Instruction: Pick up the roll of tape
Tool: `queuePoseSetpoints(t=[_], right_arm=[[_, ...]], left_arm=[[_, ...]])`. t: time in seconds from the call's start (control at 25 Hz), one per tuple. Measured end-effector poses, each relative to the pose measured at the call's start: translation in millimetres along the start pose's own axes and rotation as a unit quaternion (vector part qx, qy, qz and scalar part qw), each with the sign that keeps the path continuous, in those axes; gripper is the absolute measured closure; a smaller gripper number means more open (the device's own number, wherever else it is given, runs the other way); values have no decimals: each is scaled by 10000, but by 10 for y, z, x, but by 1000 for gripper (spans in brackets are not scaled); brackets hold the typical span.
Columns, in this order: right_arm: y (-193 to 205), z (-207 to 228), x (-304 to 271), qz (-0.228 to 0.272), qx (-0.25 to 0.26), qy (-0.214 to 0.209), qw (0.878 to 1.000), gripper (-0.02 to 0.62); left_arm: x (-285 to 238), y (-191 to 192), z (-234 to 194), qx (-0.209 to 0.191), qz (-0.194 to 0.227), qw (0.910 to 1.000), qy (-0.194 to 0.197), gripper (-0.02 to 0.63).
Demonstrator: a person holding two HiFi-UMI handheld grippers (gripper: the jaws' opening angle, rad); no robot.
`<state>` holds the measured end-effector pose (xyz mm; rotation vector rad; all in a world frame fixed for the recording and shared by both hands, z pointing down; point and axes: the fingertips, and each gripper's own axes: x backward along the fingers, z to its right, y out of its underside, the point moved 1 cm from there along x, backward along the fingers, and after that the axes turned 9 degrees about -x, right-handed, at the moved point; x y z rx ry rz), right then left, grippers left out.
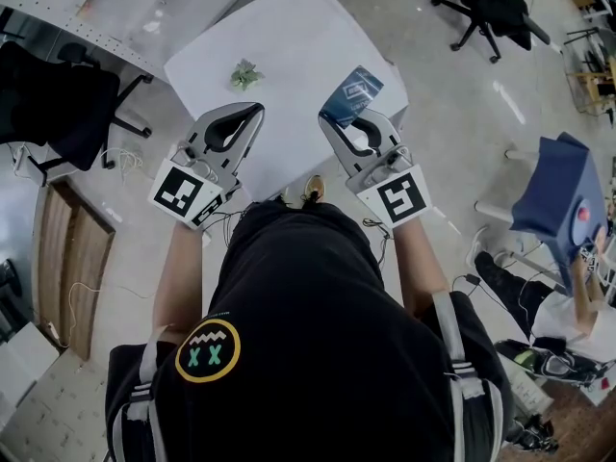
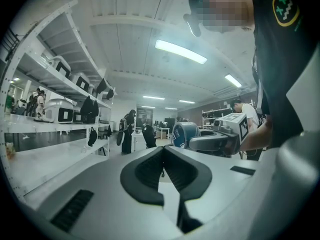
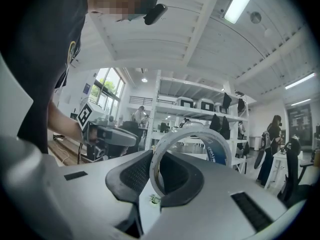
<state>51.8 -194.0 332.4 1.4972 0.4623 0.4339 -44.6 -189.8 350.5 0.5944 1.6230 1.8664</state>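
Your pick looks all but done. The right tongs [image 3: 156, 174] are closed on the white-cored roll of tape with blue printed wrap [image 3: 191, 132], pinching its ring wall between the pads so that the roll stands up out of the jaws. In the head view the roll sits out in front of you over the near edge of the white rectangular tabletop [image 1: 289, 37]. It seems to be clear of the surface, though that steep angle does not let you confirm the gap. What is left, by my judgement, is only to hold it steady.

The left tongs [image 2: 163, 166] are closed with nothing between them, held level beside the right.

The count:
- One roll of tape.
- Two tongs.
- One tabletop.
- One small crumpled green object [image 1: 245, 73], lying alone farther back on the tabletop, well apart from the roll.
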Motion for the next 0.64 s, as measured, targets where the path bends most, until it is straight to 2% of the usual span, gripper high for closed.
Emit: queuePoseSetpoints(t=[0.64], right_arm=[[13,90,-30,22,46,-27,10000,532]], left_arm=[[-41,-31,-32,-65,7,9999,-92,589]])
